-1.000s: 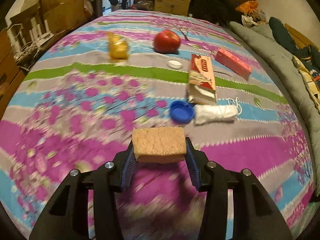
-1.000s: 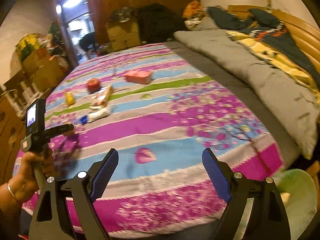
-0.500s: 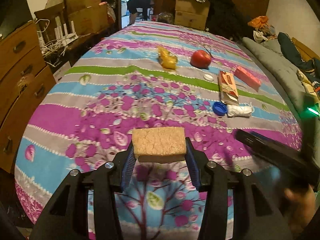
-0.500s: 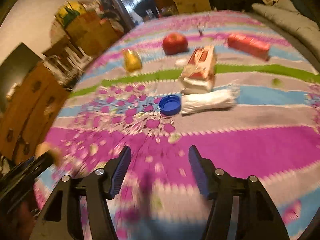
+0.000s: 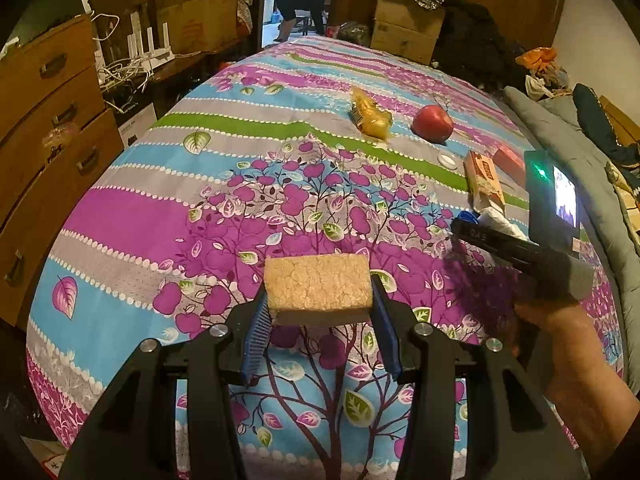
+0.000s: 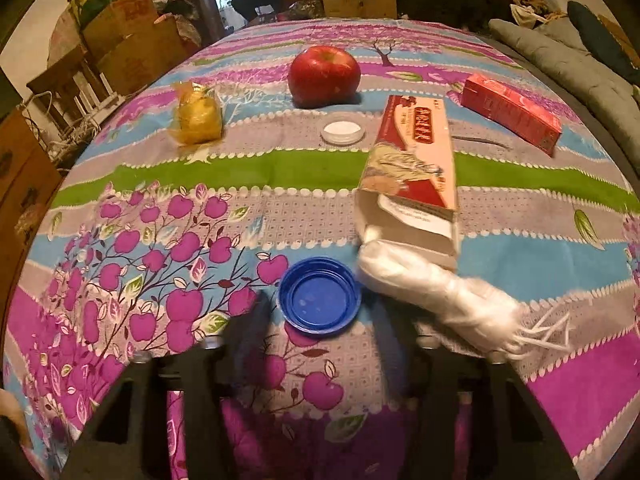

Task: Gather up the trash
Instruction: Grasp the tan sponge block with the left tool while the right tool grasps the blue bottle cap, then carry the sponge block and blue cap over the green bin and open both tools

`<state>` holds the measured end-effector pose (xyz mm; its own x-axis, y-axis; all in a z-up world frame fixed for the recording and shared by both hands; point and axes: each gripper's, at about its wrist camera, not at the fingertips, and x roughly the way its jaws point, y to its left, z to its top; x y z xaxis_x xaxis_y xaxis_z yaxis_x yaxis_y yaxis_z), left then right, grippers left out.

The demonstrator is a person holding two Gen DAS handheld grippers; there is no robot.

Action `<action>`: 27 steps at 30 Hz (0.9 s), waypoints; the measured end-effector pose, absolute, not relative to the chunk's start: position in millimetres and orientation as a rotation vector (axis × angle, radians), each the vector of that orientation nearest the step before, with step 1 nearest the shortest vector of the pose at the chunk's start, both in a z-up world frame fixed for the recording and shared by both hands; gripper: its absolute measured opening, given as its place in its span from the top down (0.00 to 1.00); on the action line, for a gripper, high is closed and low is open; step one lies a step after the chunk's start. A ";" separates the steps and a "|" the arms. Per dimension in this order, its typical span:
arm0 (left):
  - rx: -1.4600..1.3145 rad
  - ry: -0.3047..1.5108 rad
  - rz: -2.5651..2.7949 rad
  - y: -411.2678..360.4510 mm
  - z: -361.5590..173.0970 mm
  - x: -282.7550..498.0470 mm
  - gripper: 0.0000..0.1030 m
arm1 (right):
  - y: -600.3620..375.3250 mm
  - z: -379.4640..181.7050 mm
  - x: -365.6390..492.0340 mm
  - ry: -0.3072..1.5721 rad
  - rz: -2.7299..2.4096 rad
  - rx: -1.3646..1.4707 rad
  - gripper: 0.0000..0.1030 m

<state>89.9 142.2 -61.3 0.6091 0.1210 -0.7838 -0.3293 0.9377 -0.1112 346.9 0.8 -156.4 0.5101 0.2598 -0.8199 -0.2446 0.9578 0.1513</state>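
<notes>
My left gripper [image 5: 318, 304] is shut on a tan sponge-like block [image 5: 318, 286] and holds it above the flowered bedspread [image 5: 160, 220]. My right gripper [image 6: 328, 316] hangs low over the bed, its blurred jaws closing with a blue cap [image 6: 320, 296] between them; the pads do not visibly press on it. A rolled white plastic bag [image 6: 432, 296] lies just right of the cap, against an open red and white carton [image 6: 416, 160]. In the left wrist view the right gripper [image 5: 468, 232] reaches in from the right, a hand [image 5: 560, 340] holding it.
Farther back on the bed lie a white lid [image 6: 343, 132], a red apple [image 6: 324, 76], a yellow wrapper [image 6: 198, 118] and a red box [image 6: 512, 112]. A grey blanket [image 6: 568, 60] runs along the right side. Wooden drawers [image 5: 44, 128] and cardboard boxes [image 5: 192, 20] stand left.
My right gripper swung from the bed's near right corner over to the trash, dropped low to the blue cap, and its jaws narrowed. My left gripper pulled back from the trash, the block still held.
</notes>
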 end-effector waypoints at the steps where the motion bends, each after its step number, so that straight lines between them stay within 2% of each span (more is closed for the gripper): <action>1: -0.254 0.880 0.257 140.5 -60.9 89.9 0.56 | -3.2 -154.5 341.7 0.987 0.325 0.034 0.60; 17: -0.065 0.910 0.226 75.1 -48.5 95.0 0.56 | -80.0 -81.2 151.0 0.920 0.504 0.092 0.60; 27: 0.079 0.825 0.053 -26.0 -9.2 102.3 0.56 | -196.0 -6.7 97.6 0.753 0.325 0.220 0.60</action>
